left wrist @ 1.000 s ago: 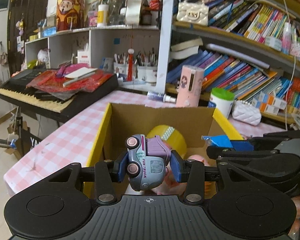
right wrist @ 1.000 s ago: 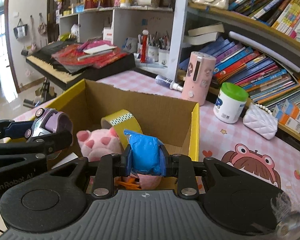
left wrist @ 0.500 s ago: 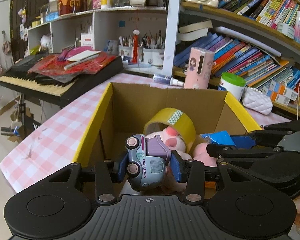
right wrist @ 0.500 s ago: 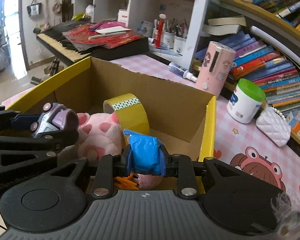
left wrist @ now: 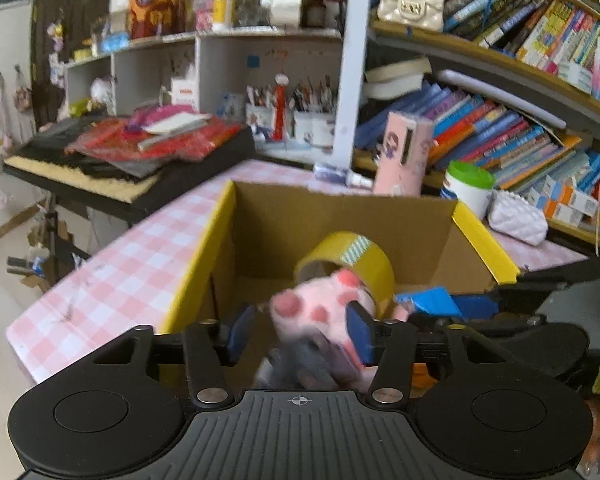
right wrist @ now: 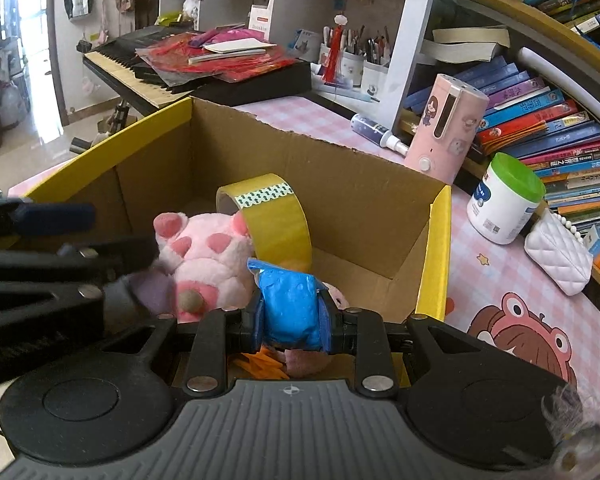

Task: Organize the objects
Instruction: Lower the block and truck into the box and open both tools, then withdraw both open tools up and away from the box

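Over the cardboard box (right wrist: 360, 184), both grippers work among toys.
Blurred between the parting jaws of the left gripper (left wrist: 300, 330), a grey toy truck (left wrist: 296, 364) sits loose beside the pink plush (right wrist: 204, 256) and yellow tape roll (right wrist: 276, 216); the right gripper (right wrist: 290, 316) stays clenched on a blue packet (right wrist: 290, 304).

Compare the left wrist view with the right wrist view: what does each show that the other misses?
Left only: a blurred toy truck dropping below the left gripper, whose jaws are opening. Right only: the frog print on the tablecloth, and the right gripper clamping the blue packet. Both: cardboard box, yellow tape roll, pink plush.
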